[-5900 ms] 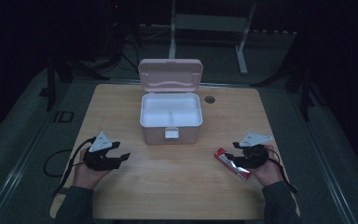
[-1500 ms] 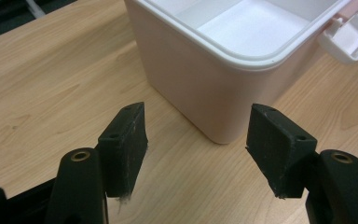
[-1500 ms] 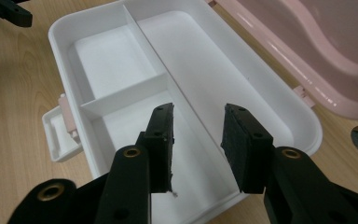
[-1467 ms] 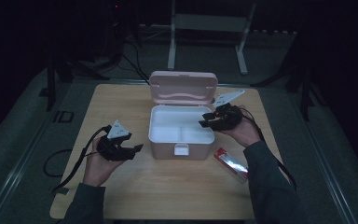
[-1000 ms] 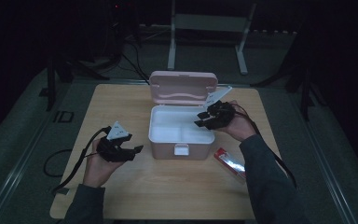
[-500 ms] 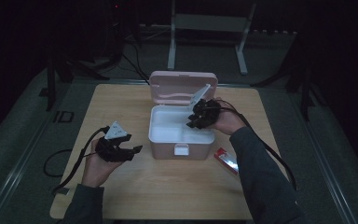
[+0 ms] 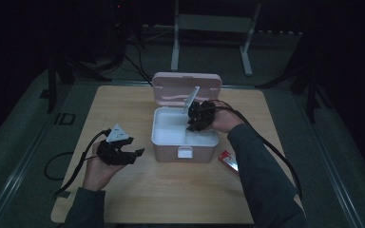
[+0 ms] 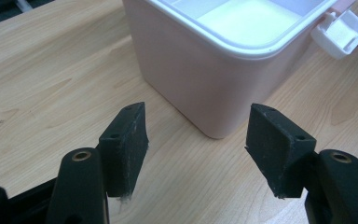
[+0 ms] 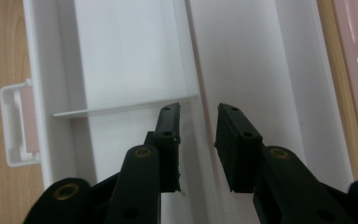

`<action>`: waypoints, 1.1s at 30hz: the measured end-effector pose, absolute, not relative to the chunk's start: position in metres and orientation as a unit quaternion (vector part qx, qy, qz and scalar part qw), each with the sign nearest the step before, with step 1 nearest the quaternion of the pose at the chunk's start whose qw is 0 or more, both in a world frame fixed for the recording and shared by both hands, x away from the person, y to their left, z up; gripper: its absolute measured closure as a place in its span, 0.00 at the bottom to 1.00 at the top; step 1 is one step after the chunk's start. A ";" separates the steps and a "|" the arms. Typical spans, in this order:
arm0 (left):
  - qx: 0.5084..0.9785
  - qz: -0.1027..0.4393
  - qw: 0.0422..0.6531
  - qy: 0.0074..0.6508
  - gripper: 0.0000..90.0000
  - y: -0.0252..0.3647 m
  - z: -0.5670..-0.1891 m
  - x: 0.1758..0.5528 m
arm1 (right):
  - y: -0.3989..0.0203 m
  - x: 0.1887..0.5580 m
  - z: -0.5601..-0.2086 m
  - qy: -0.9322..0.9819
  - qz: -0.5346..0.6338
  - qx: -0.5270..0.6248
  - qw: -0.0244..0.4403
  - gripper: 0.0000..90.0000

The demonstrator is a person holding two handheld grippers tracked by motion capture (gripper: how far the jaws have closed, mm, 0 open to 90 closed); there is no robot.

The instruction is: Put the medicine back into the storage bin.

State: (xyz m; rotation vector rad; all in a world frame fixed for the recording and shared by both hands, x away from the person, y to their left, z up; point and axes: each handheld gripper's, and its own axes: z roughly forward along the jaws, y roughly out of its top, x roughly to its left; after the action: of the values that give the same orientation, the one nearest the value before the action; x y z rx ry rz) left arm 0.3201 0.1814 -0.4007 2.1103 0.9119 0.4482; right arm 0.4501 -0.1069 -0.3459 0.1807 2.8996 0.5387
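Right gripper lowered into the open pink box, jaws astride a white divider.

A pink plastic rectangular box (image 7: 185, 142) with a white inner tray and raised hinged lid is seen at the middle of the wooden table (image 7: 171, 190). The right gripper (image 9: 198, 123) is held inside the tray, its jaws parted a little and empty, with the long white partition wall (image 9: 191, 60) running straight ahead between them. The left gripper (image 8: 196, 140) is kept wide apart and empty, just beside the box's left corner, the nearer hand to that wall. A small red packet (image 7: 229, 160) is left lying right of the box. No writing can be read.
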 end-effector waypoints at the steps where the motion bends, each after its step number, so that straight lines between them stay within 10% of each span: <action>1: 0.830 0.176 0.388 0.359 0.42 0.182 -0.401 0.320 | -0.105 0.451 -0.346 0.978 0.180 0.059 0.092 0.80; 33: 0.836 0.170 0.383 0.354 0.42 0.180 -0.403 0.320 | -0.084 0.465 -0.355 0.995 0.076 0.024 0.064 0.95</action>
State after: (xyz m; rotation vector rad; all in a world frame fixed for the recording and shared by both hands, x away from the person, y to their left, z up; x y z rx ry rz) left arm 0.3202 0.1801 -0.4029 2.1317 0.9018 0.4333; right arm 0.4652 -0.0837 -0.3551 0.0727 3.0041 0.2309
